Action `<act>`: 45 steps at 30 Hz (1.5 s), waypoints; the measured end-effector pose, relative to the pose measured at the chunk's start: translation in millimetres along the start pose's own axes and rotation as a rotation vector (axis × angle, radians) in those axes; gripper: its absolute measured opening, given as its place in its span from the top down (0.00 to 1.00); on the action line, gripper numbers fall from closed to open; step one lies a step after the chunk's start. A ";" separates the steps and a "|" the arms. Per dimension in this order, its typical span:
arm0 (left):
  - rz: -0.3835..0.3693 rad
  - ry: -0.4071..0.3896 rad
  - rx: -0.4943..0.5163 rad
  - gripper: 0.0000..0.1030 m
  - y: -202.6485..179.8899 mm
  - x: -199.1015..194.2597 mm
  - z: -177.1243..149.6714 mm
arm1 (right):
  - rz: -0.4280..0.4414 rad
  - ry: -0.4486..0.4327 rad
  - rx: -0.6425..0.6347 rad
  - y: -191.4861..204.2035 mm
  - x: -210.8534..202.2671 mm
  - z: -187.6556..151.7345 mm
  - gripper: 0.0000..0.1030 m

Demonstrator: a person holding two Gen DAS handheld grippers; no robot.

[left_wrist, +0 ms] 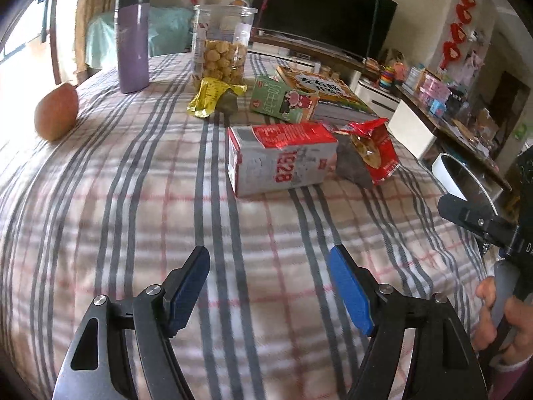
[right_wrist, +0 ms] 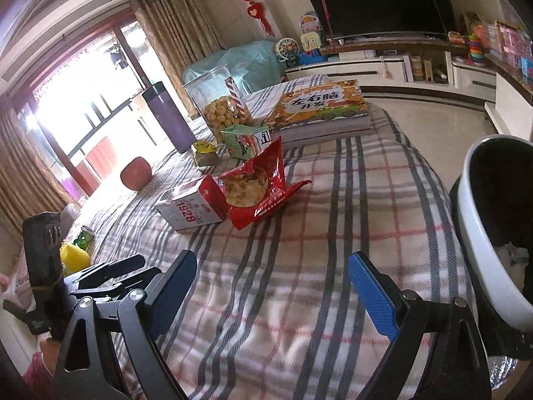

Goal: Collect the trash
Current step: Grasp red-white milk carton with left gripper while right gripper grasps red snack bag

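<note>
Left wrist view: left gripper (left_wrist: 269, 266) wide open, empty, above checked tablecloth (left_wrist: 133, 200); red-white carton (left_wrist: 279, 158) touching red snack bag (left_wrist: 373, 148). Right gripper (right_wrist: 273, 276) wide open, empty, trash bin (right_wrist: 489, 233) beside.

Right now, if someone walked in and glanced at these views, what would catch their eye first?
Probably the torn red snack bag lying open mid-table with chips showing, right beside the red and grey 1928 carton on its side. Behind them stand a clear jar of snack balls and a purple flask, with an apple off by the window edge. Both claws, left and right, hang open over the plaid cloth.
</note>
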State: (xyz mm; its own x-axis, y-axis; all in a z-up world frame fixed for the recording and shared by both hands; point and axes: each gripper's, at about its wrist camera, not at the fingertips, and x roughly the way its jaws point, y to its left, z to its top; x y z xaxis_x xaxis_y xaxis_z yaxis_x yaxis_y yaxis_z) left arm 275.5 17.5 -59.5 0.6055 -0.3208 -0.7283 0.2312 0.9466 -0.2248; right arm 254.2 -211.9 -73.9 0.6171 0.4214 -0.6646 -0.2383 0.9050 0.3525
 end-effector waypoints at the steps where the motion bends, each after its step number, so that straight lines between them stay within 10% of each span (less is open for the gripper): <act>1: -0.002 0.002 0.006 0.28 3.8 5.1 4.2 | 0.002 0.000 0.001 -0.3 1.9 2.0 0.09; 18: -0.038 0.045 0.153 0.24 20.6 74.6 59.5 | 0.024 0.037 0.032 -4.8 52.3 38.5 0.10; 25: -0.075 0.020 0.183 0.29 13.9 85.1 60.3 | 0.023 0.074 0.043 -10.2 69.4 40.7 0.55; 28: -0.077 0.023 0.198 0.47 8.3 85.4 57.1 | 0.038 0.087 0.057 -13.4 71.0 38.5 0.83; 45: -0.038 -0.054 0.070 0.65 -23.6 37.3 17.6 | 0.019 -0.005 0.066 -20.2 10.3 15.2 0.89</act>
State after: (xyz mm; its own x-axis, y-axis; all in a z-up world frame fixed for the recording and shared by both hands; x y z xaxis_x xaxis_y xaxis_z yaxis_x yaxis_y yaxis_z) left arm 306.1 -17.4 -70.0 0.6350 -0.3597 -0.6836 0.3063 0.9297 -0.2047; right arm 276.7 -226.7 -77.9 0.6167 0.4384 -0.6538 -0.2007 0.8907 0.4080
